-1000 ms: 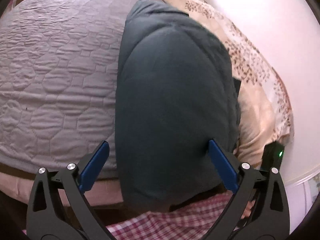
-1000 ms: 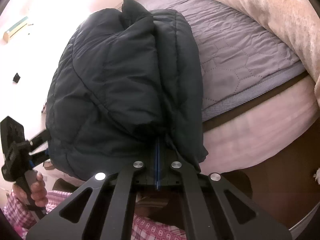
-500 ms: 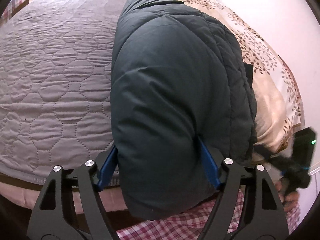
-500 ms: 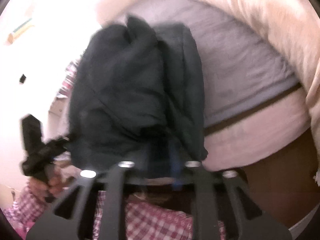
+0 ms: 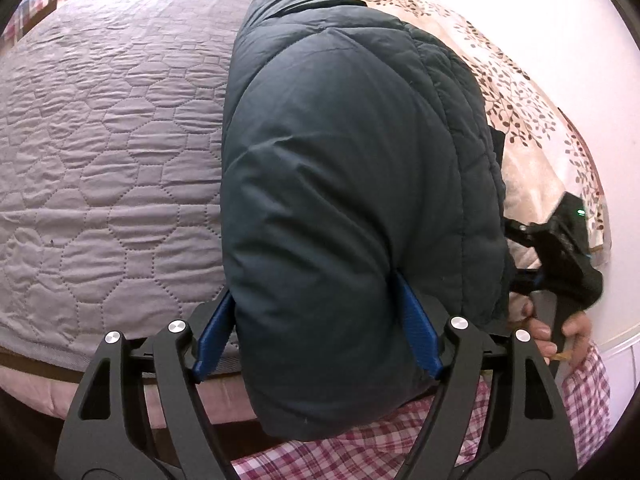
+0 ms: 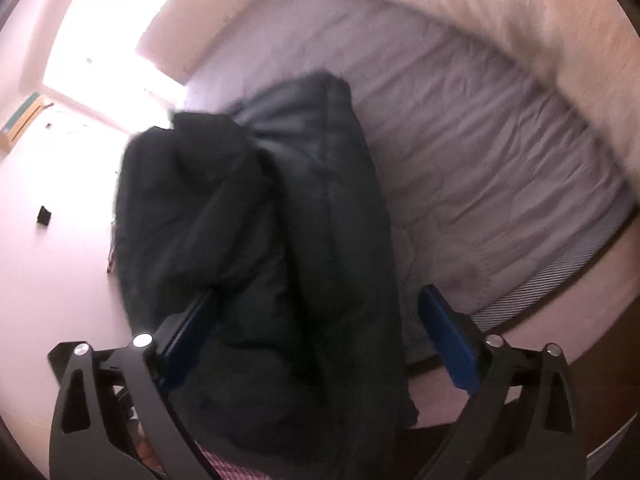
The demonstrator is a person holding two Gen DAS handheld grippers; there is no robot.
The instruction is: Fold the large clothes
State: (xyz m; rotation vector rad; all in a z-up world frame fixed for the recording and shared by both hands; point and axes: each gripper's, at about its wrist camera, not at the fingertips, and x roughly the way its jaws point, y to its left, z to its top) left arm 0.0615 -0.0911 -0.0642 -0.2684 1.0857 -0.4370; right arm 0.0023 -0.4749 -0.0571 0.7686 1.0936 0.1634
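Observation:
A dark teal puffer jacket lies folded into a thick bundle on the grey quilted bed, its near end hanging over the bed's edge. My left gripper is shut on that near end, both blue pads pressed into its sides. In the blurred right wrist view the jacket sits between the jaws of my right gripper, which are opening wide. The right pad stands clear of the fabric. The right gripper also shows beside the jacket, held by a hand.
A beige leaf-print duvet is bunched along the jacket's far side by the white wall. A fluffy cream blanket borders the grey quilt. The person's pink plaid clothing is just below the bed edge.
The left gripper closed from wide open onto the jacket's near end. The right gripper, which was shut on the jacket's edge, let go, spread wide and swung sideways.

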